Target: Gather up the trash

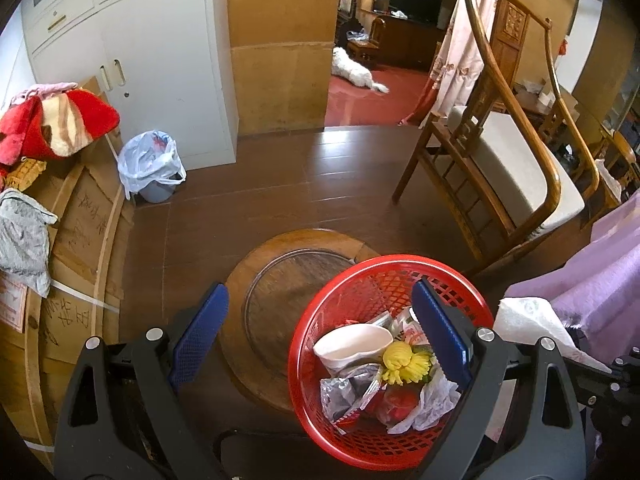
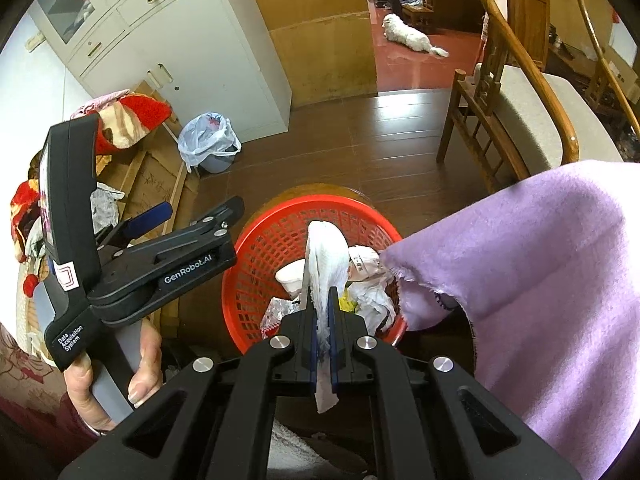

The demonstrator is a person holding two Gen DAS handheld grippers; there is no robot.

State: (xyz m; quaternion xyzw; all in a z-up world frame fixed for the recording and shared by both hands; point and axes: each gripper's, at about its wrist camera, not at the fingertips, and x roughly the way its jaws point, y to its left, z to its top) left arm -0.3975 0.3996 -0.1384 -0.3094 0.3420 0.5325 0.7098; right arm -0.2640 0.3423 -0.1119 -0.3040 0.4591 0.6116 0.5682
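Observation:
A red mesh basket (image 1: 320,360) (image 2: 256,256) stands on a round wooden stool (image 1: 280,280). It holds a white paper cup (image 1: 352,346), a yellow flower (image 1: 404,362), foil wrappers (image 1: 340,392) and crumpled plastic. My left gripper (image 1: 320,316) is open and empty, its right finger (image 1: 440,332) over the basket. It also shows in the right wrist view (image 2: 148,216), left of the basket. My right gripper (image 2: 320,304) is shut on a white crumpled tissue (image 2: 326,252) and holds it above the basket. The tissue also shows in the left wrist view (image 1: 528,324).
A purple cloth (image 2: 520,280) hangs at the right, touching the basket's rim. A lined bin (image 1: 152,168) stands by a white cabinet (image 1: 160,60). A wooden chair (image 1: 500,160) is at the right. Cardboard and blankets (image 1: 60,120) lie left. A white dog (image 1: 356,68) lies in the far room.

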